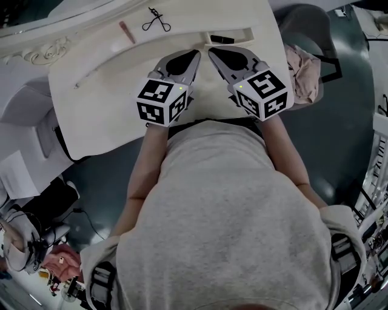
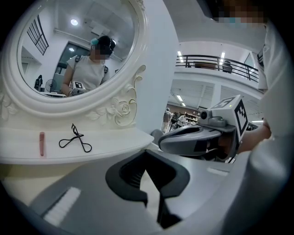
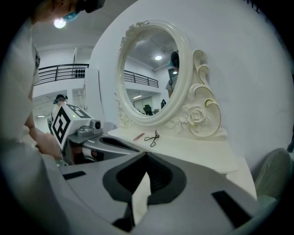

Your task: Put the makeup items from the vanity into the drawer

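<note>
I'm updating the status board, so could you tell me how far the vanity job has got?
Nothing looks done yet. The left gripper and right gripper are both shut and empty over the vanity top. The eyelash curler and pink stick lie on the shelf, to be moved; no open drawer shows.

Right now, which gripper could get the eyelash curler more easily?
Probably the left. The eyelash curler lies toward the left of the vanity shelf, nearer the left gripper. The right gripper would have to reach across in front of the left one.
</note>
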### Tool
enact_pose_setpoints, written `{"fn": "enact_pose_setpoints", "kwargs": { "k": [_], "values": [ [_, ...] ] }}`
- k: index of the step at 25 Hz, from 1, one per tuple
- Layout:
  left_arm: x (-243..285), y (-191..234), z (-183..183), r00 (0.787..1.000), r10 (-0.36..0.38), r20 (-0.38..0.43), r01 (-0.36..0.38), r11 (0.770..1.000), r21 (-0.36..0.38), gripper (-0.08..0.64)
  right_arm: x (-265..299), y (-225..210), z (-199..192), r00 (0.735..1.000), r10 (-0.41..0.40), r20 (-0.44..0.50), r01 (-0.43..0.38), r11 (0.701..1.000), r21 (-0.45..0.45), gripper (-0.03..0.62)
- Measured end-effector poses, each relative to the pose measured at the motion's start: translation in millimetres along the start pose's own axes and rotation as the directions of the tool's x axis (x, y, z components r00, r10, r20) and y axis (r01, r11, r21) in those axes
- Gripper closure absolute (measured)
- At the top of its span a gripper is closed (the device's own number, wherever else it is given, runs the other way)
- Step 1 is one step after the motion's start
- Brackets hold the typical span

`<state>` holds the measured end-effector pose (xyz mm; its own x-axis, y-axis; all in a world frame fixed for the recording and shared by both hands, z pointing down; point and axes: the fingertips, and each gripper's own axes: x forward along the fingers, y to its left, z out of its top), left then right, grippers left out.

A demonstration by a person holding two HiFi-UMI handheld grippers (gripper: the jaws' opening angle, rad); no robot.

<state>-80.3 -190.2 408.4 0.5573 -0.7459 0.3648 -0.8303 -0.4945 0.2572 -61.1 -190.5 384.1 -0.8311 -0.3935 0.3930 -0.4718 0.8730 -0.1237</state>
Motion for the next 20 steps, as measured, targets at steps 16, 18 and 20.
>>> {"fn": "enact_pose_setpoints", "kwargs": {
  "k": [16,18,20],
  "values": [
    [3.0,-3.9,-20.0,0.997,-0.003,-0.076,0.001,1.0,-0.022,0.551,-4.5,10.9,-14.9,0.999,0.002,-0.038,-0.002,1.0,0.011,0.584],
    [2.3,-3.9,-23.6,0.996,-0.005,-0.089,0.002,1.0,-0.028,0.551,-5.0,11.3,-15.4,0.999,0.004,-0.038,-0.003,1.0,0.014,0.584],
    [1.8,-4.8,-26.8,0.995,-0.006,-0.103,0.004,1.0,-0.027,0.551,-5.5,12.3,-16.0,0.999,0.006,-0.038,-0.005,1.0,0.014,0.584]
  ]
}}
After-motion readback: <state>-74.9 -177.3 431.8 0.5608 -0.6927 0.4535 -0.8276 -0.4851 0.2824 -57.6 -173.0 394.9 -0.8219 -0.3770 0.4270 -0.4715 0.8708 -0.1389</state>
